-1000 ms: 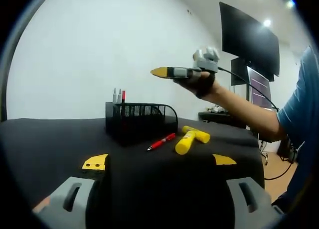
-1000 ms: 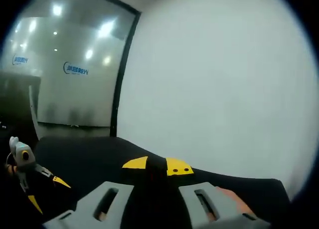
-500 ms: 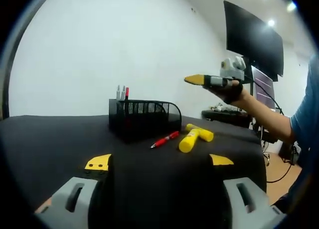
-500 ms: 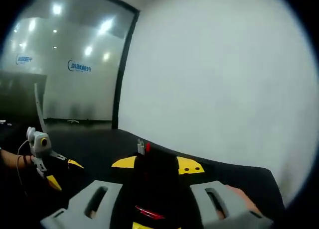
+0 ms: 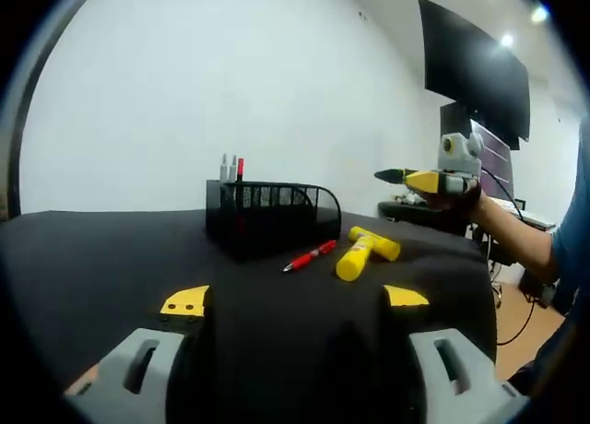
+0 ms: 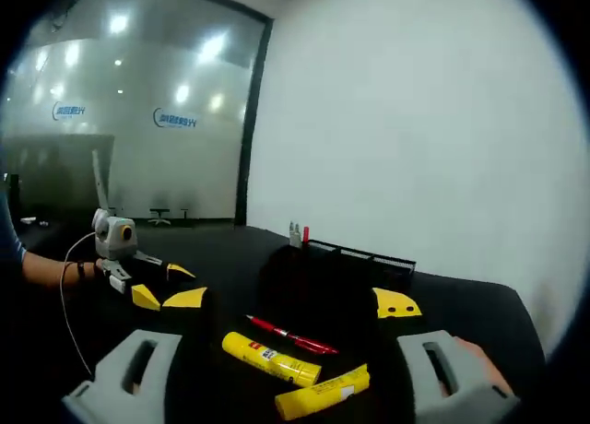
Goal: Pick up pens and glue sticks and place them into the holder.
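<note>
A black mesh holder [image 5: 272, 219] stands on the black table with several pens [image 5: 230, 167] upright in its left end. In front of it lie a red pen [image 5: 311, 255] and two yellow glue sticks [image 5: 364, 252], one across the other. My left gripper [image 5: 295, 300] stays low and well short of them, open and holding nothing. My right gripper [image 5: 392, 176], in a person's hand, hovers right of the holder. From its own view the right gripper [image 6: 293, 301] is open above the red pen [image 6: 290, 335] and the glue sticks [image 6: 270, 358], with the holder [image 6: 359, 258] behind.
The black table [image 5: 83, 258] runs wide to the left of the holder. A dark monitor [image 5: 475, 69] hangs on the white wall at the right, with a desk below it. The left gripper [image 6: 161, 284] and its hand show beside a glass wall [image 6: 120, 120].
My right gripper has come down and moved rightward in the left gripper view. Its jaws have spread from nearly together to wide apart, and its view now takes in the pen and glue sticks.
</note>
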`<act>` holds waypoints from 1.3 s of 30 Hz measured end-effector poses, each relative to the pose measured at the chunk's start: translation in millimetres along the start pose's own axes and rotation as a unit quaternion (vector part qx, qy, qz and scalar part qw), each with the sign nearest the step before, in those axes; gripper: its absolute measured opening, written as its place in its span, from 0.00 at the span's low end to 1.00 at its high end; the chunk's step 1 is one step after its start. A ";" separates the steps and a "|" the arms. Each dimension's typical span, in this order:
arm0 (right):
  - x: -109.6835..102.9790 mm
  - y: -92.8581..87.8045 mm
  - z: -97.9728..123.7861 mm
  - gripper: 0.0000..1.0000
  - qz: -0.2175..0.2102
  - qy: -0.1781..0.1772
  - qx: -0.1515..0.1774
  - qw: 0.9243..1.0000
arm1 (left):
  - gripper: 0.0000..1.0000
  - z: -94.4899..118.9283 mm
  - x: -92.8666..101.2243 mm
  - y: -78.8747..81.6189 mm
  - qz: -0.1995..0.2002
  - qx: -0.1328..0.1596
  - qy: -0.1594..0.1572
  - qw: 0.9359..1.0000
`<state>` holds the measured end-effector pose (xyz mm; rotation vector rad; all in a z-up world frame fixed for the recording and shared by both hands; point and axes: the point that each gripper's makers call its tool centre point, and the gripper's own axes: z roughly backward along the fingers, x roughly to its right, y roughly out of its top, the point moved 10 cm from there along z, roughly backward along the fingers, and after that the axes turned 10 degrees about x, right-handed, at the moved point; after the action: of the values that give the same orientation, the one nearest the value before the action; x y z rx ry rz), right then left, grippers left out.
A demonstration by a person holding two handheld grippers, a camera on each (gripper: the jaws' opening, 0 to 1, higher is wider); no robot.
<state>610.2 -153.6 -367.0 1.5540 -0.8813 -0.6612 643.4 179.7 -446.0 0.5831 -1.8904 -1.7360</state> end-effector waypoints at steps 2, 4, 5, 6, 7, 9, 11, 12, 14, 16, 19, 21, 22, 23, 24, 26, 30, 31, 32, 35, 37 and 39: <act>1.3 -2.1 4.9 0.71 -0.006 -0.002 0.004 1.000 | 0.74 -1.0 0.7 -0.9 -0.002 -0.004 0.000 1.000; 2.7 -4.2 10.8 0.78 -0.014 -0.007 0.013 1.000 | 0.75 -1.6 1.8 -1.5 -0.004 -0.007 0.000 1.000; 3.5 -5.4 13.7 0.81 -0.017 -0.007 0.017 1.000 | 0.75 -2.0 2.4 -1.7 -0.005 -0.008 0.000 1.000; 4.2 -7.0 16.4 0.83 -0.021 -0.008 0.018 1.000 | 0.76 -2.5 3.1 -2.2 -0.007 -0.010 0.000 1.000; 4.7 -8.9 19.4 0.84 -0.024 -0.009 0.017 1.000 | 0.76 -3.1 3.5 -2.9 -0.008 -0.012 0.000 1.000; 5.5 -13.3 25.9 0.89 -0.029 -0.009 0.021 0.999 | 0.77 -3.7 4.4 -3.6 -0.011 -0.016 0.000 1.000; 5.8 -16.7 30.9 0.92 -0.036 -0.010 0.023 0.999 | 0.78 -4.2 4.7 -4.3 -0.013 -0.020 0.000 1.000; 6.0 -18.6 33.4 0.92 -0.038 -0.011 0.024 0.999 | 0.79 -4.4 5.2 -4.0 -0.012 -0.018 -0.001 1.000; 7.0 -23.2 38.1 0.92 -0.042 -0.015 0.022 0.999 | 0.80 -4.5 6.8 -2.3 -0.012 -0.008 -0.005 1.000; 7.7 -27.2 42.3 0.93 -0.044 -0.021 0.020 0.999 | 0.83 -4.6 7.8 -0.2 -0.018 0.004 -0.006 1.000; 9.5 -34.1 50.1 0.93 -0.038 -0.030 0.014 0.999 | 0.84 -6.0 8.3 -0.6 -0.025 0.001 -0.010 1.000; 10.0 -37.9 53.1 0.92 -0.041 -0.033 0.012 0.999 | 0.77 -6.1 9.8 -1.0 -0.021 -0.016 -0.017 1.000; 9.3 -39.7 53.5 0.92 -0.043 -0.035 0.012 0.998 | 0.71 -6.0 10.6 -0.3 -0.026 -0.014 -0.020 0.999; 7.8 -42.3 53.9 0.92 -0.039 -0.039 0.011 0.998 | 0.65 -5.8 11.8 0.4 -0.030 -0.014 -0.019 0.999; 6.9 -44.3 53.5 0.91 -0.036 -0.041 0.010 0.998 | 0.60 -6.5 12.2 1.1 -0.035 -0.020 -0.017 0.999; 5.4 -49.2 52.7 0.88 -0.044 -0.042 0.007 0.998 | 0.60 -10.2 11.8 1.8 -0.038 -0.028 -0.015 0.999; -5.3 -59.1 50.9 0.86 -0.059 -0.039 0.004 0.998 | 0.60 -22.7 13.7 4.7 -0.037 -0.040 -0.024 0.998; -4.5 -60.0 51.6 0.86 -0.033 -0.043 -0.011 0.998 | 0.60 -26.3 14.7 5.7 -0.042 -0.043 -0.027 0.998; -5.5 -59.5 50.4 0.86 -0.027 -0.042 -0.007 0.999 | 0.58 -29.9 15.7 6.9 -0.044 -0.043 -0.030 0.998; -7.8 -60.3 50.2 0.85 -0.036 -0.036 -0.009 0.999 | 0.54 -43.0 16.5 9.1 -0.038 -0.045 -0.043 0.997; -7.5 -60.4 51.6 0.83 -0.037 -0.039 -0.006 0.999 | 0.49 -51.1 13.4 7.6 -0.038 -0.055 -0.041 0.997; -7.2 -59.4 52.4 0.81 -0.042 -0.041 0.000 0.998 | 0.40 -58.5 8.5 5.9 -0.037 -0.065 -0.030 0.997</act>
<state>573.9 -174.3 -434.7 1.5806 -0.8806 -0.7898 673.4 129.4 -436.0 0.5646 -1.8001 -1.9265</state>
